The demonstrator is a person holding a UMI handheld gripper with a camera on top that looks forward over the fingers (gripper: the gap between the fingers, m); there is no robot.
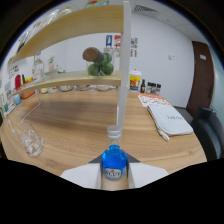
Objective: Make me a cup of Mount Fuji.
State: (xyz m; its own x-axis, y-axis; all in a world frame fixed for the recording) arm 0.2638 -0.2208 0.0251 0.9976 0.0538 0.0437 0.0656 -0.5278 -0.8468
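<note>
A small bottle of blue liquid with a clear neck and pale cap (114, 159) is seen clamped between the two pale fingers of the gripper (114, 175), which are closed on its sides; the bottle stands upright and is pointed forward over the near edge of the light wooden table (75, 125).

Just beyond the bottle's cap, a thin white upright post (122, 65) is seen rising from the table to the upper wooden shelf board (75, 25), so the way straight ahead is narrowed there. To the left of the post, a broad stretch of bare, smooth wood grain is left open as far as the lower shelf board (80, 79). At the near left, a clear glass vessel (31, 142) is seen lying on the table, well apart from the gripper. To the right of the post, a white folded cloth with a cord (167, 120) is laid flat, reaching toward the table's right edge, beside which a dark chair (210, 130) is placed.

On the lower shelf, a dark rounded bottle (95, 55) and green round fruits (102, 67) are seen together, with small bowls and jars ranged along the far left. Beyond the cloth, a white tub with a yellow lid (135, 80) and several small dark bottles (150, 87) are set at the far edge, before a white wall and a brown door (200, 75).
</note>
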